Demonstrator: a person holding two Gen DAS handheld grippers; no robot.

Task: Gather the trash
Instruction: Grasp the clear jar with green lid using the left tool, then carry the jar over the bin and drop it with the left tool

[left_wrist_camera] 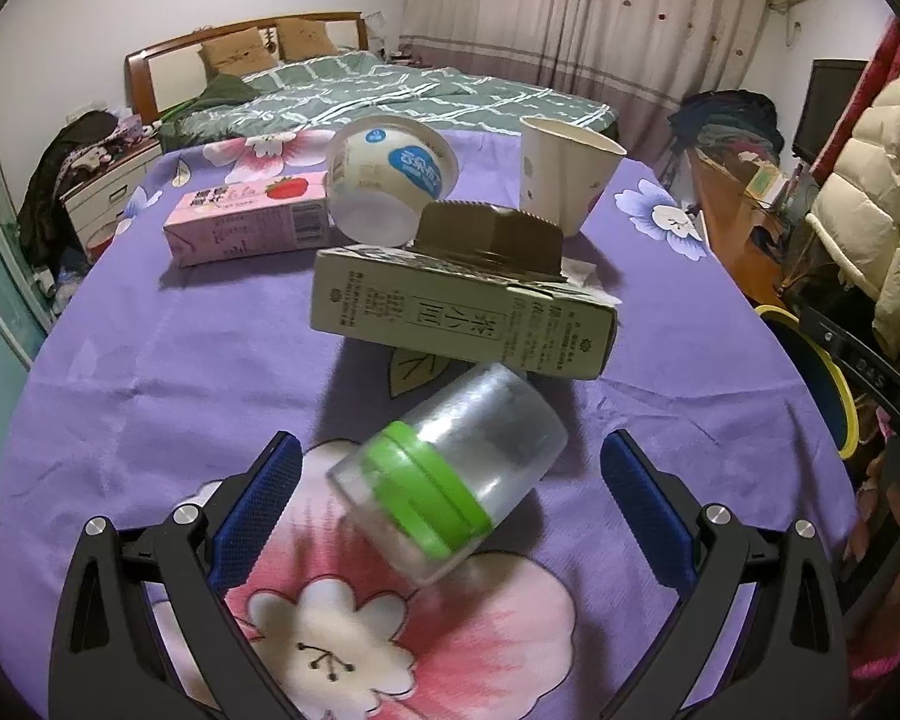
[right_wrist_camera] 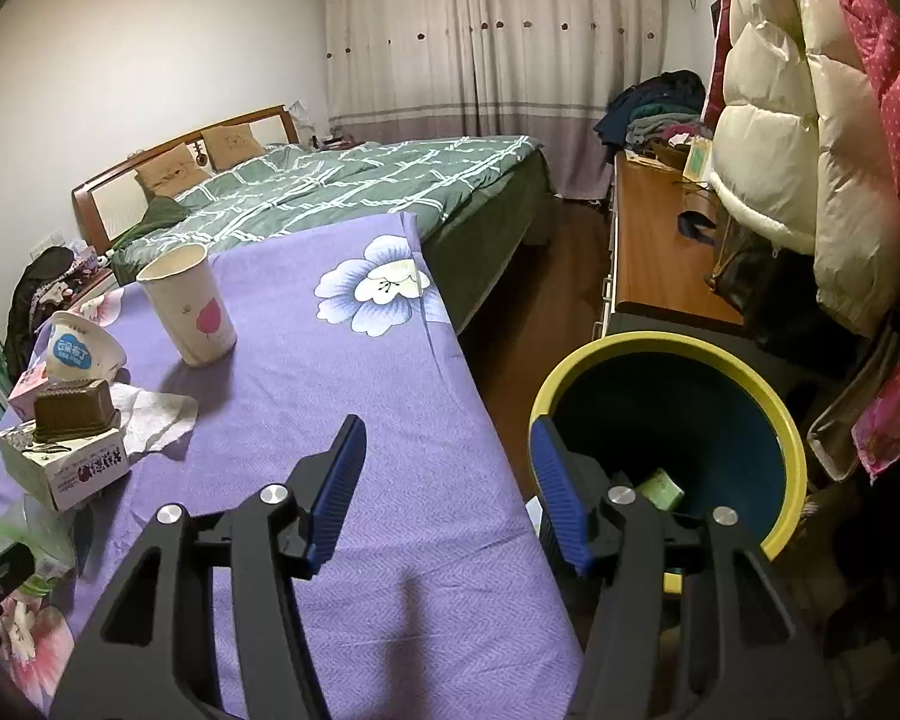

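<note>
A clear plastic jar with a green lid (left_wrist_camera: 450, 468) lies on its side on the purple flowered tablecloth (left_wrist_camera: 150, 372), between the spread fingers of my left gripper (left_wrist_camera: 450, 474), which is open. Behind it lie an olive tea carton (left_wrist_camera: 462, 318) with a brown tray (left_wrist_camera: 486, 234) on top, a pink strawberry carton (left_wrist_camera: 246, 225), a white yogurt tub (left_wrist_camera: 390, 180) and a paper cup (left_wrist_camera: 564, 177). My right gripper (right_wrist_camera: 450, 480) is open and empty over the table's right edge, beside the yellow-rimmed bin (right_wrist_camera: 678, 420), which holds a green item (right_wrist_camera: 660, 489).
A crumpled tissue (right_wrist_camera: 156, 414) lies by the cartons. A bed (right_wrist_camera: 342, 192) stands behind the table. A wooden desk (right_wrist_camera: 654, 252) with clothes and hanging coats (right_wrist_camera: 798, 138) fills the right side. The bin stands on the floor right of the table.
</note>
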